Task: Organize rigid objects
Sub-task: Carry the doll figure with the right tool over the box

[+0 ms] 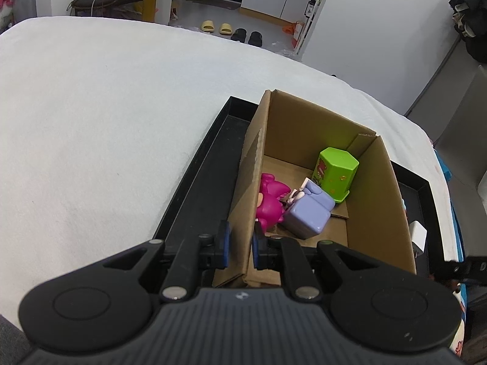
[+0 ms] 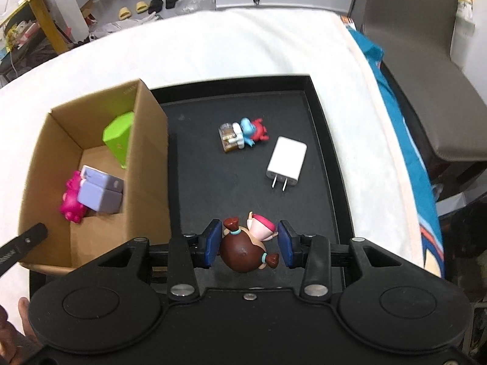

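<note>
White cloth covers the desk (image 2: pixel 243 45), and on it a black tray (image 2: pixel 319 127) carries a cardboard box (image 2: pixel 146 182). Pinched on the box's near wall, the left gripper (image 1: pixel 240 245) seemingly steadies it. The right gripper (image 2: pixel 248 243) clamps a brown-haired figurine (image 2: pixel 246 248) above the tray (probably bound for the box), while a white charger (image 2: pixel 286 159) and blue figure (image 2: pixel 243 133) wait.
</note>
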Motion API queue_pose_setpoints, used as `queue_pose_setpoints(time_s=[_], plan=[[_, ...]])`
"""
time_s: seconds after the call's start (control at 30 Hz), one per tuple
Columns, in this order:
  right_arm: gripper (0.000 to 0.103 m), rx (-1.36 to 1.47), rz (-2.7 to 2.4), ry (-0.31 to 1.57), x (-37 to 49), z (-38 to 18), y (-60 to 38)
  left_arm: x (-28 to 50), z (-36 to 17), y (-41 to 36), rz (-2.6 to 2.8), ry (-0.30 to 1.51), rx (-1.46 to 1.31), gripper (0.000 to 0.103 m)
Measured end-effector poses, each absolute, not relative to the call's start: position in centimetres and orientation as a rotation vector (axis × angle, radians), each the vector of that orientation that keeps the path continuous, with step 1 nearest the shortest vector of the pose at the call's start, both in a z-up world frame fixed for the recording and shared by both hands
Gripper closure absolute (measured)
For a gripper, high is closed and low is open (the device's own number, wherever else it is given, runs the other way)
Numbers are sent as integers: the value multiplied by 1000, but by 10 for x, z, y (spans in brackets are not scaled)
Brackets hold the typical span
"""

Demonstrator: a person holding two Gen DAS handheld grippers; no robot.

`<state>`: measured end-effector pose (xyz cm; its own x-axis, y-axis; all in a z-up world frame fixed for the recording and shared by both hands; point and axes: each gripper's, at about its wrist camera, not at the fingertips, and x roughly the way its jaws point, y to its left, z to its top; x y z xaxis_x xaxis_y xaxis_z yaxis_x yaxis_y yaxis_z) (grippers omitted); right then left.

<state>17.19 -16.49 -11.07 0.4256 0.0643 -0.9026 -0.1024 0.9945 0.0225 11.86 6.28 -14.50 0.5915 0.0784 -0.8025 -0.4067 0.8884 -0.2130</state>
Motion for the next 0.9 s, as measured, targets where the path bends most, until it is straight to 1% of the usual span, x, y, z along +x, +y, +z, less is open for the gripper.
queue_pose_setpoints(time_s=[0.57, 0.9], plan=[[63, -82, 123, 1039, 162, -65, -143, 117, -142, 64, 283, 898, -390, 90], [63, -114, 153, 1002, 161, -48, -123, 117, -141, 62, 278, 895, -381, 90]])
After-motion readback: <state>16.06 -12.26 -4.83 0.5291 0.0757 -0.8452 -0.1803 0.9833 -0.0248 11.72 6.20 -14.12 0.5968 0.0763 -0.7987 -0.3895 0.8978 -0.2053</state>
